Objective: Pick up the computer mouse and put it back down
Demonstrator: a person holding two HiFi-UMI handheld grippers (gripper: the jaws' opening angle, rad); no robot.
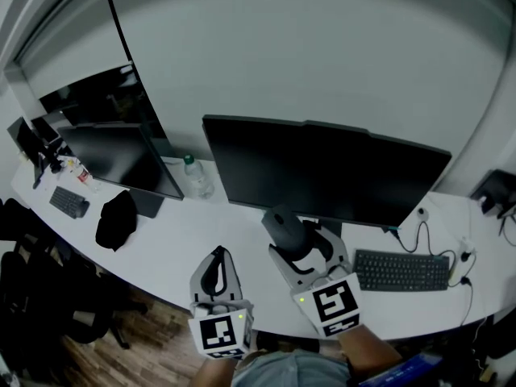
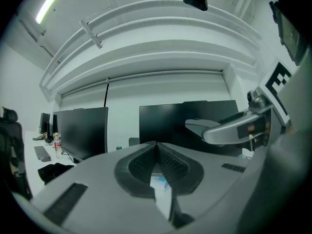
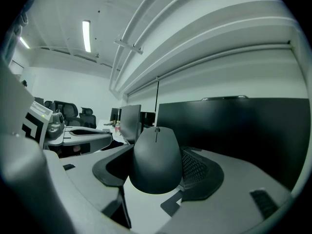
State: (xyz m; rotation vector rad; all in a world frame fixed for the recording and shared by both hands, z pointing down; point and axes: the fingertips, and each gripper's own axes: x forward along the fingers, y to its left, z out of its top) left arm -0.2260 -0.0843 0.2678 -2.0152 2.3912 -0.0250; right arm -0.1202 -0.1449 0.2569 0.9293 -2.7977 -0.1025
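A black computer mouse (image 1: pixel 282 226) is clamped between the jaws of my right gripper (image 1: pixel 289 240), which is shut on it. It hangs above the white desk (image 1: pixel 185 240), in front of the large monitor. In the right gripper view the mouse (image 3: pixel 156 165) fills the gap between the two dark pads of the right gripper (image 3: pixel 157 149). My left gripper (image 1: pixel 217 256) hovers over the desk's front edge, shut with nothing in it. Its pads meet in the left gripper view (image 2: pixel 156 145), where the mouse (image 2: pixel 200 126) shows at the right in the other gripper.
A large dark monitor (image 1: pixel 322 172) stands behind the mouse, with a second monitor (image 1: pixel 121 156) to the left. A black keyboard (image 1: pixel 401 270) with cables lies at the right. A water bottle (image 1: pixel 196 176), a black cloth item (image 1: pixel 117 218) and office chairs (image 1: pixel 32 297) are at the left.
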